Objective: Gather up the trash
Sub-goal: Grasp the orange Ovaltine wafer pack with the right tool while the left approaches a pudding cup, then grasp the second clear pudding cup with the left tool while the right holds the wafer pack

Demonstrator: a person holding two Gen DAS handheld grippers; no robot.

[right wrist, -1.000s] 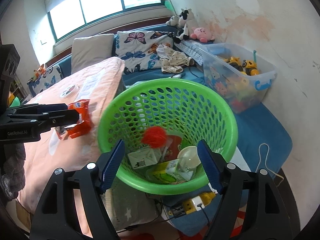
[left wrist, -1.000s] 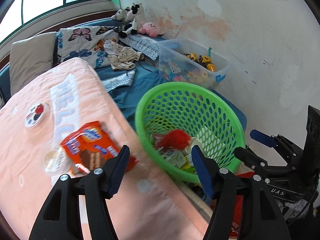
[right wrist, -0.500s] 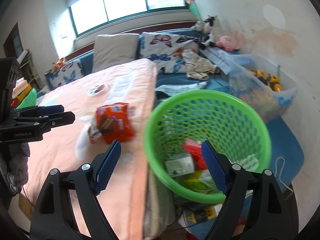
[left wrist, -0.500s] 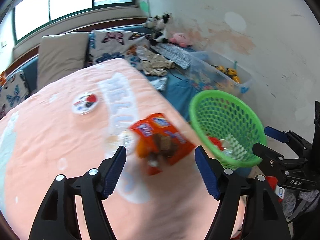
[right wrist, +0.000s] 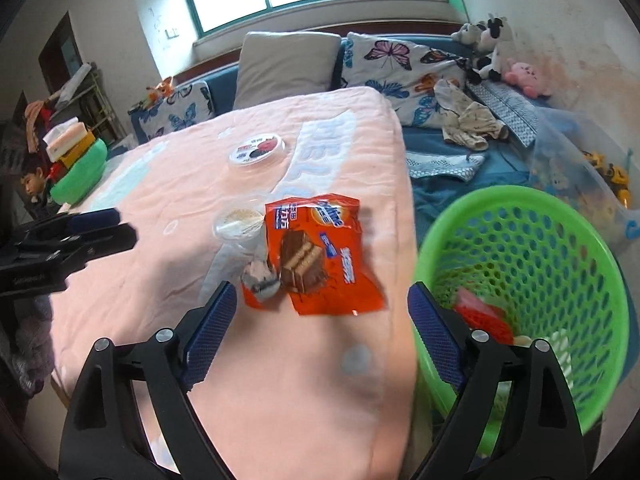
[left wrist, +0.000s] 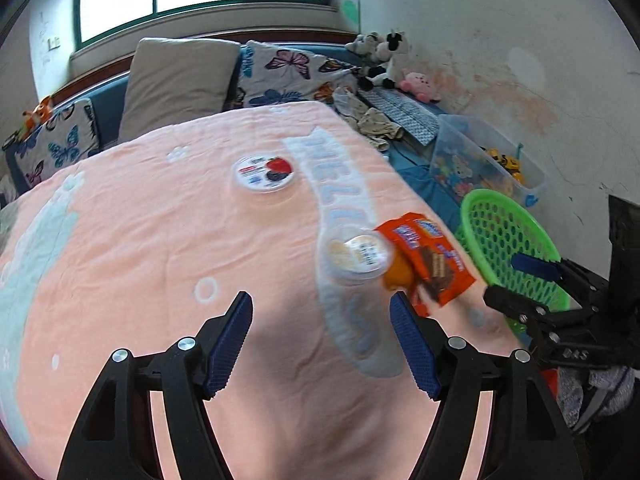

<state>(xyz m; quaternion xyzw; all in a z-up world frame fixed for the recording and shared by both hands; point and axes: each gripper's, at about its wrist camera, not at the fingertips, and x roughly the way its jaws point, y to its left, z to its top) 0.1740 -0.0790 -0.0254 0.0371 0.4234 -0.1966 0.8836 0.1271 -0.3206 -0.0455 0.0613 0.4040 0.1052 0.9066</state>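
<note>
Currently, green basket beside bed holds red wrapper and paper scraps. Orange wrapper and clear cup lie on pink blanket. Left gripper jaws apart, empty; right gripper jaws just widening, empty.

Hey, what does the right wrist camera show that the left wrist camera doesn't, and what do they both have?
Only the right wrist view looks into the green basket, where red trash already lies; it also shows a small crumpled wrapper beside the orange wafer wrapper and a cluttered shelf at far left. Only the left wrist view shows something orange tucked under that wrapper. Both show the pink blanket, the berry-printed lid, the clear cup, and both grippers, the left gripper and the right gripper, open and empty.
</note>
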